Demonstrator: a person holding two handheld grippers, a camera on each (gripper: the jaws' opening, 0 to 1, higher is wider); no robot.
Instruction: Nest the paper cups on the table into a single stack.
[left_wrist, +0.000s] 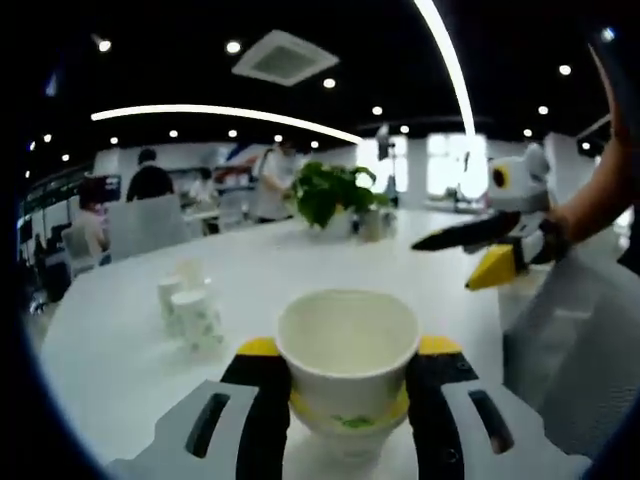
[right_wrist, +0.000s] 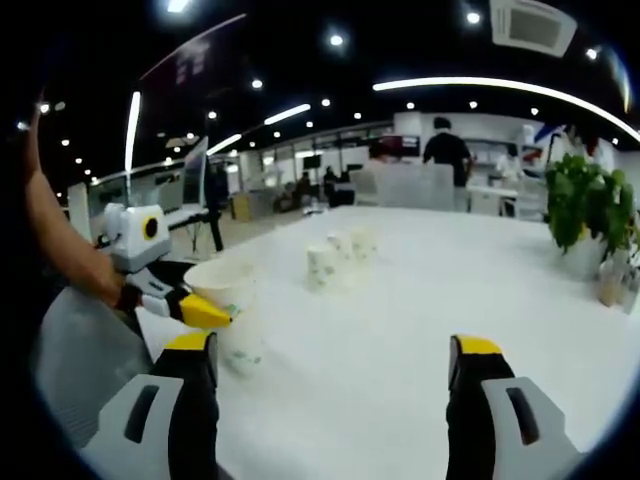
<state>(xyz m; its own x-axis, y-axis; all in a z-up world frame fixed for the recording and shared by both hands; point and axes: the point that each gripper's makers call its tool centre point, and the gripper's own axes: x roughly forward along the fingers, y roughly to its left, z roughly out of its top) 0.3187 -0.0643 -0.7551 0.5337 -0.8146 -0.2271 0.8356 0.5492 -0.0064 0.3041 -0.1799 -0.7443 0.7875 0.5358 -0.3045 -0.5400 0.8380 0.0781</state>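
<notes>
Now our left tool (left_wrist: 349, 385) pinches paper cup (left_wrist: 347, 350) by its thin, crushable wall; right tool (right_wrist: 335, 385) spread. We grip lightly, below rim.

Matt white paper cup (left_wrist: 347, 350) sits on a smooth, slightly glossy table (left_wrist: 250, 265).

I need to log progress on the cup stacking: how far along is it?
Early. Nothing looks fully nested yet: several paper cups stand clustered on the table. In hand: the left gripper is shut on one cup; the right gripper is open. Left: nesting them all.
</notes>
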